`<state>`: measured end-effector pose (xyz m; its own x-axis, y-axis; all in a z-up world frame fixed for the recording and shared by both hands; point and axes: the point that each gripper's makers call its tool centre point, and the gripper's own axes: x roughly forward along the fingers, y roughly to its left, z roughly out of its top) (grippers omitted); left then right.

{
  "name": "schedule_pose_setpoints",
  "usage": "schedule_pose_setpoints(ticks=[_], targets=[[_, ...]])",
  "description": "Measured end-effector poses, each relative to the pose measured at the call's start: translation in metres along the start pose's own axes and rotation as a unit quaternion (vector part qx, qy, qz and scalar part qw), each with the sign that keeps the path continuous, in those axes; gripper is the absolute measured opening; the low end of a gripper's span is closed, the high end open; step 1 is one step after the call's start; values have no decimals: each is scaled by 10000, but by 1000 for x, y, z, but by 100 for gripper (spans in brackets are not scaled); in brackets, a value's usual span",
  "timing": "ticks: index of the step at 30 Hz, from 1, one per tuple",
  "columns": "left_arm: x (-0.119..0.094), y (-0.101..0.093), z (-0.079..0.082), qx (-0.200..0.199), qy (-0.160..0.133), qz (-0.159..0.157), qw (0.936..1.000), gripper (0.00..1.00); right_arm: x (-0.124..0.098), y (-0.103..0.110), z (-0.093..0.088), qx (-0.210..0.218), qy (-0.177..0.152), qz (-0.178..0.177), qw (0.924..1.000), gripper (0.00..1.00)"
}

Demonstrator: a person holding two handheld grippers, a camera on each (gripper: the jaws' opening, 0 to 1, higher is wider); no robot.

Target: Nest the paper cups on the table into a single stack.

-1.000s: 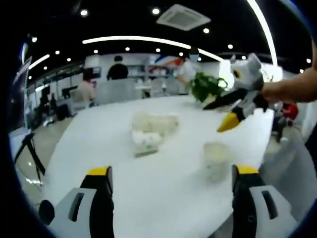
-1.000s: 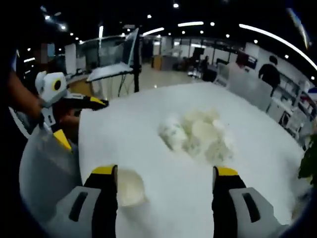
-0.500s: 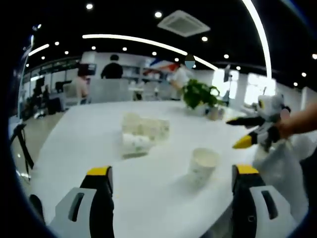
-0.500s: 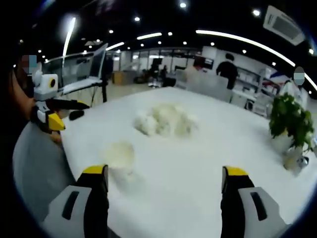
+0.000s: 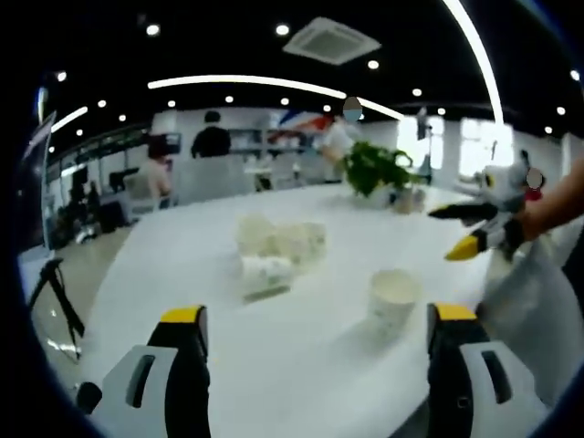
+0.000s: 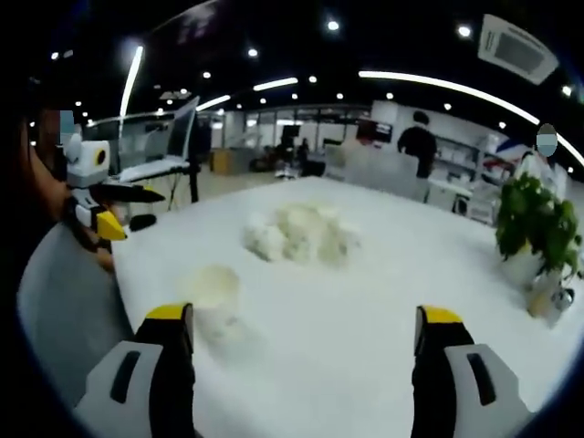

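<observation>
In the left gripper view, my left gripper (image 5: 315,365) hangs released and empty over the desk (image 5: 274,374). A lone upright cup (image 5: 394,301) now stands nearer its right jaw than half a second ago; the cup pile (image 5: 274,251) lies beyond.

In the right gripper view, my right gripper (image 6: 301,365), released too, has barely shifted. The same cup (image 6: 212,290) sits just past its left jaw, so no nesting has begun.
</observation>
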<state>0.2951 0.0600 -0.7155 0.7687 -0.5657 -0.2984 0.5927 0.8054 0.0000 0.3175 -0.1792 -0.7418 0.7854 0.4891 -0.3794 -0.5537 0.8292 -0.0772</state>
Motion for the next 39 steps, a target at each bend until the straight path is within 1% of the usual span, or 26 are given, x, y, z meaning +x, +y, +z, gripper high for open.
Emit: schedule_pose_setpoints(ticks=[2, 3, 5, 6, 8, 10, 11, 14, 15, 18, 21, 23, 27, 32, 39], targets=[[-3, 0, 2, -117, 7, 8, 9999, 98, 0, -1, -2, 120, 33, -43, 9999, 100], [-4, 0, -1, -245, 53, 27, 9997, 98, 0, -1, -2, 130, 24, -48, 9999, 100], [-8, 3, -2, -380, 45, 86, 9992, 98, -2, -2, 3, 79, -85, -82, 9999, 100], [-10, 5, -2, -466, 27, 140, 9988, 98, -2, -1, 4, 110, -131, -56, 9998, 100], [-12, 8, -5, -603, 43, 242, 9979, 98, -1, 3, 2, 173, -98, 55, 9998, 100], [-12, 10, -8, -556, 48, 336, 9979, 98, 1, 3, -2, 123, -4, 93, 9999, 100], [-12, 11, -8, -535, 58, 358, 9979, 98, 1, 3, -1, 108, -19, 95, 9999, 100], [-6, 9, -7, -236, 21, 382, 9990, 98, 3, -5, 0, 153, -55, 119, 9998, 100], [-6, 8, -9, -149, 71, 379, 9991, 97, 4, -8, 0, 148, -59, 112, 9998, 100], [-5, 5, -12, -241, 151, 284, 9992, 94, 8, -15, 0, 172, -81, 92, 9998, 100], [-3, 4, -15, -219, 190, 243, 9993, 98, 15, -19, 0, 140, -82, 113, 9998, 100], [-3, 2, -17, -148, 239, 231, 9993, 98, 19, -22, 2, 84, -117, 137, 9998, 100], [-2, 0, -21, -136, 330, 155, 9992, 98, 30, -28, 5, 0, -122, 175, 9998, 100], [-1, -5, -25, -38, 447, 66, 9990, 98, 47, -40, 6, -95, -104, 208, 9997, 100], [-1, -4, -30, -20, 538, 57, 9985, 98, 75, -59, 4, -164, -5, 302, 9994, 100]])
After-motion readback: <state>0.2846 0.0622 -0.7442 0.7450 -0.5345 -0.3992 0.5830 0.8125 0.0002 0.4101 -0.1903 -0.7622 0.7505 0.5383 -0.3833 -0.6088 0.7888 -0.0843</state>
